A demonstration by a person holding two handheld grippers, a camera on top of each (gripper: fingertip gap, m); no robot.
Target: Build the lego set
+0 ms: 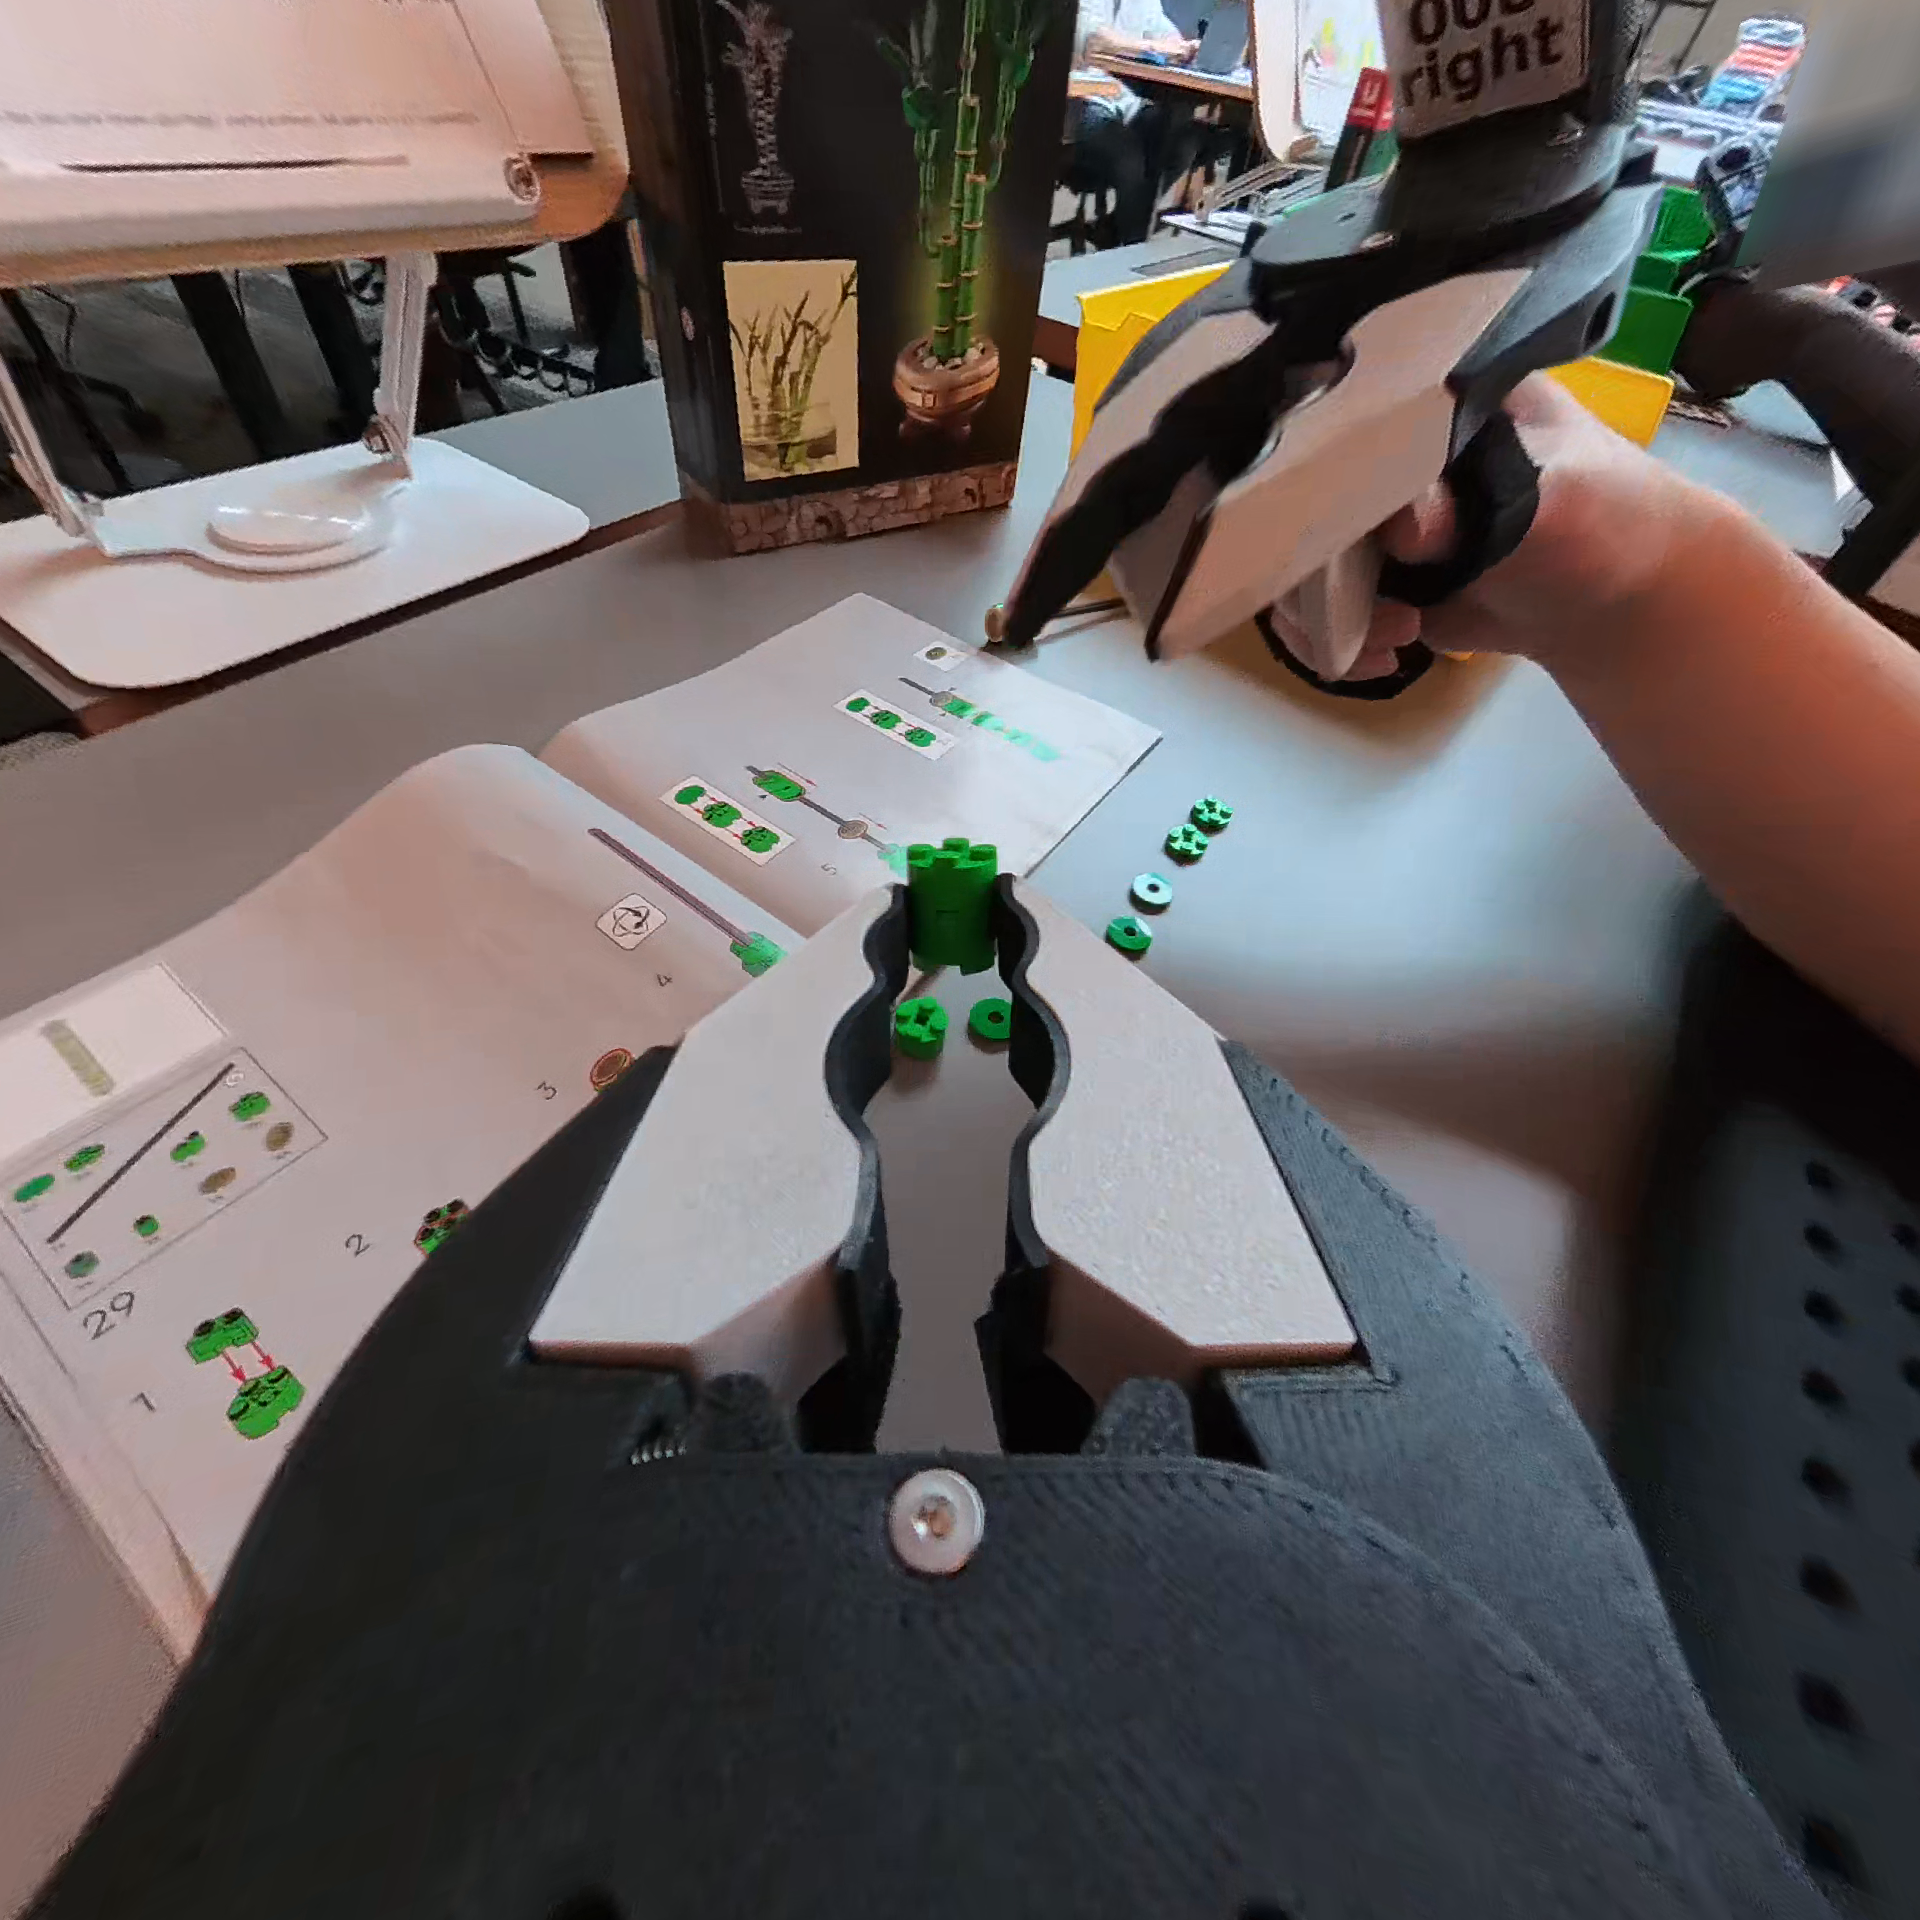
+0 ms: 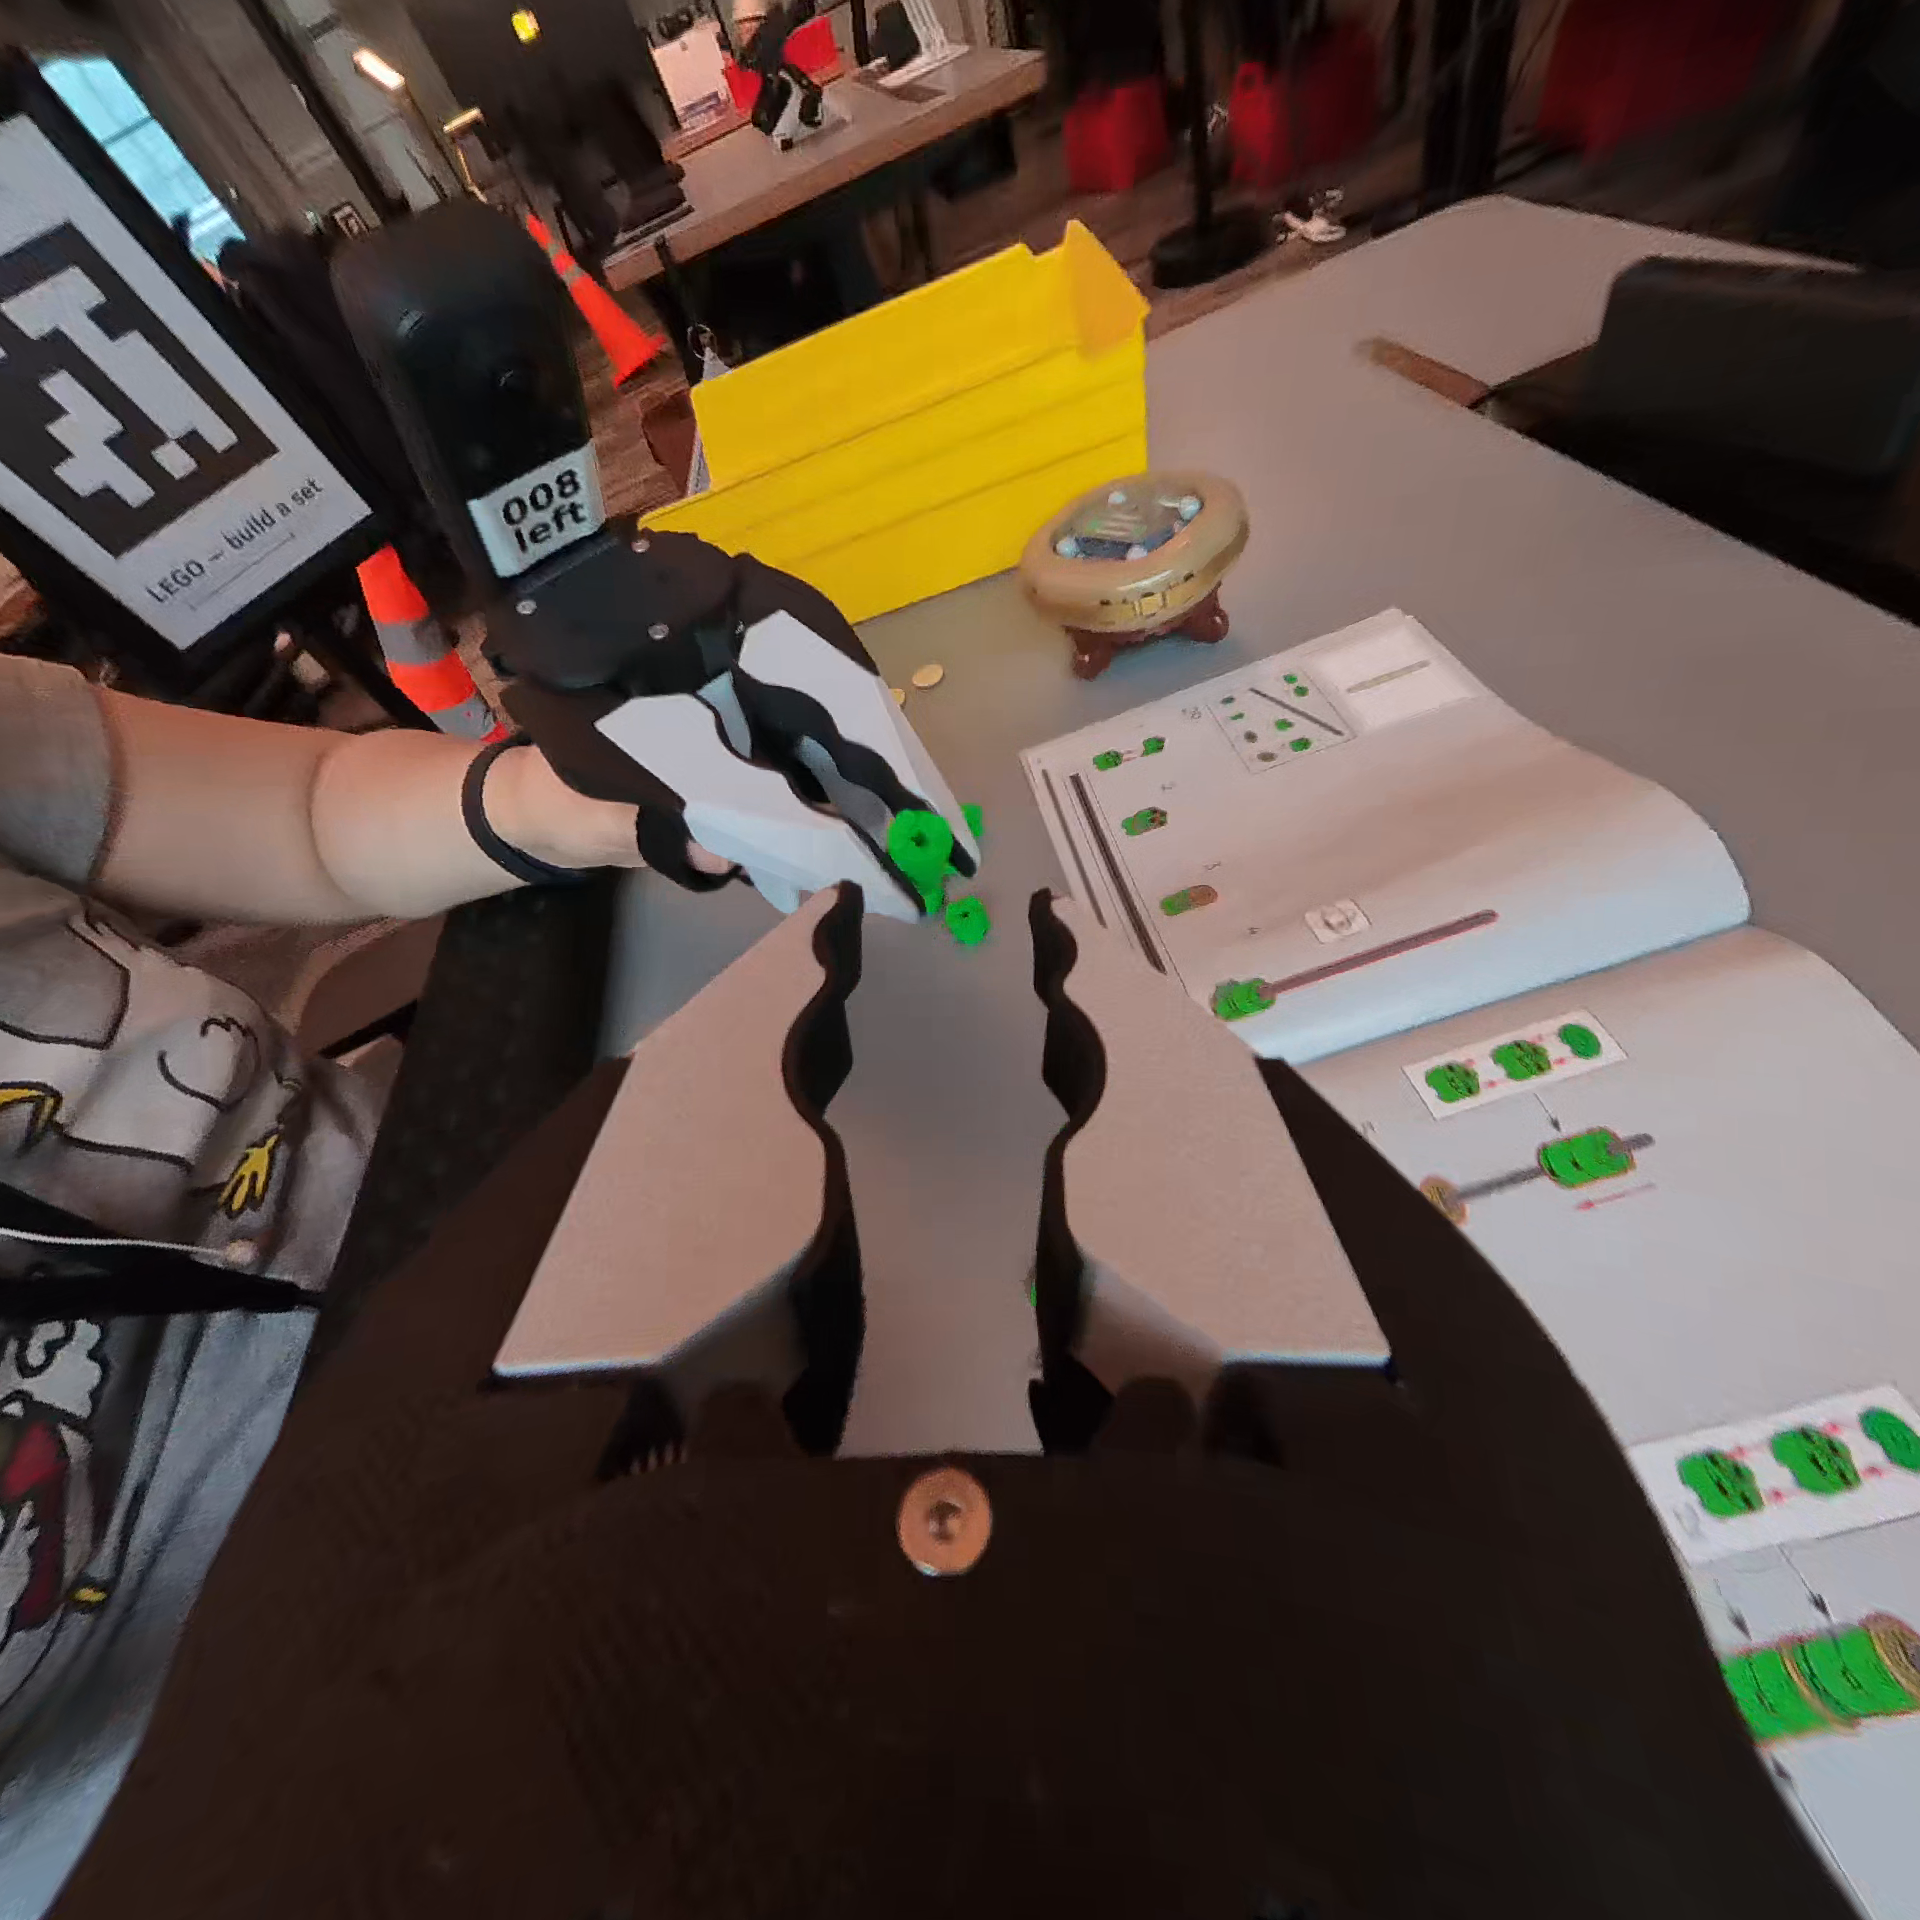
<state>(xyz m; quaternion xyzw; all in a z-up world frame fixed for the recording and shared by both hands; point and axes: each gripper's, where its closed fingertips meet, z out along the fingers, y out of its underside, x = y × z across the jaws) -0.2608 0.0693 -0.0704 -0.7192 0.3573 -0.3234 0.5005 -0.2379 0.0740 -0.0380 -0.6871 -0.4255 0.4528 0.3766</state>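
Left wrist view: my left gripper [image 1: 951, 914] clamps a green round brick stack [image 1: 949, 902] above the worktop [image 1: 1351, 987]; loose green pieces [image 1: 1179, 873] remain unassembled beside the open booklet [image 1: 468, 987]

Right wrist view: my right gripper [image 2: 943, 906] hangs released, empty; finished pot base [image 2: 1135, 566] near the yellow bin [image 2: 914, 436], so I judge most stalk-building left

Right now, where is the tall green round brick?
The tall green round brick is clamped between the tips of the left claw, above the table, beside the open instruction booklet, with small green pieces lying below.

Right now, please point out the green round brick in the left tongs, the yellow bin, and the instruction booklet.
green round brick [image 1: 951, 909], left wrist view, side wall.
yellow bin [image 2: 935, 436], right wrist view, front wall.
instruction booklet [image 1: 436, 935], left wrist view, left page.
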